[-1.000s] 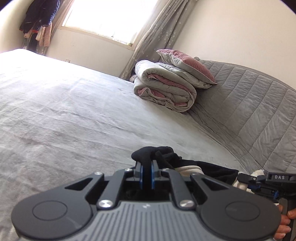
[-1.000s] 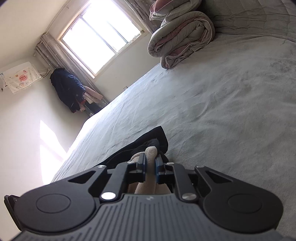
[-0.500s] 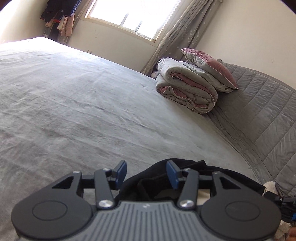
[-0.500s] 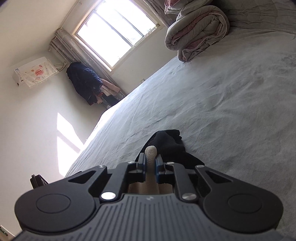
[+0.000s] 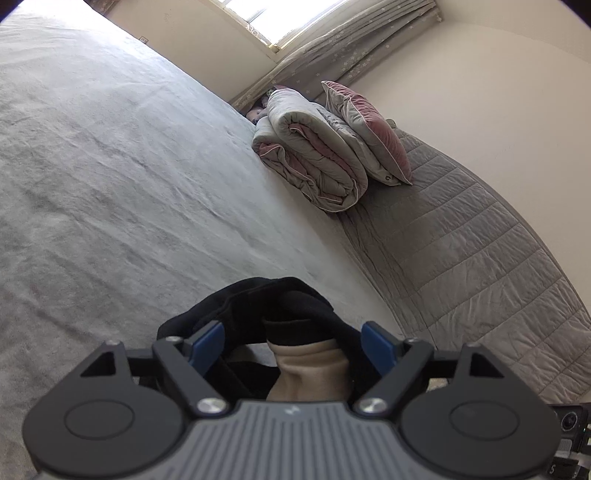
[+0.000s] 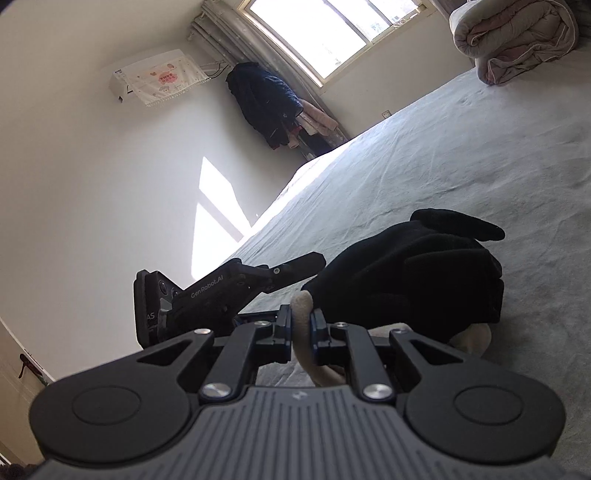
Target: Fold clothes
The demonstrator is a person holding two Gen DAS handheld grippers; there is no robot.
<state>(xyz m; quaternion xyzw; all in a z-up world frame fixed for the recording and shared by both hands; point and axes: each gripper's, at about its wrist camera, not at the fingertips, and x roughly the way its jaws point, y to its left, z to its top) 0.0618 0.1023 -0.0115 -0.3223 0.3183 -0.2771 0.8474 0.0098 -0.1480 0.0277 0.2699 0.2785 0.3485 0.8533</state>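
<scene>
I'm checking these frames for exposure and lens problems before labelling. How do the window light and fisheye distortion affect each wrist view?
Left wrist view: the window is blown out, the bed evenly lit, and the headboard bows strongly. Right wrist view: the window is also overexposed, a sun patch glares on the wall, and the black garment loses detail in shadow.
</scene>
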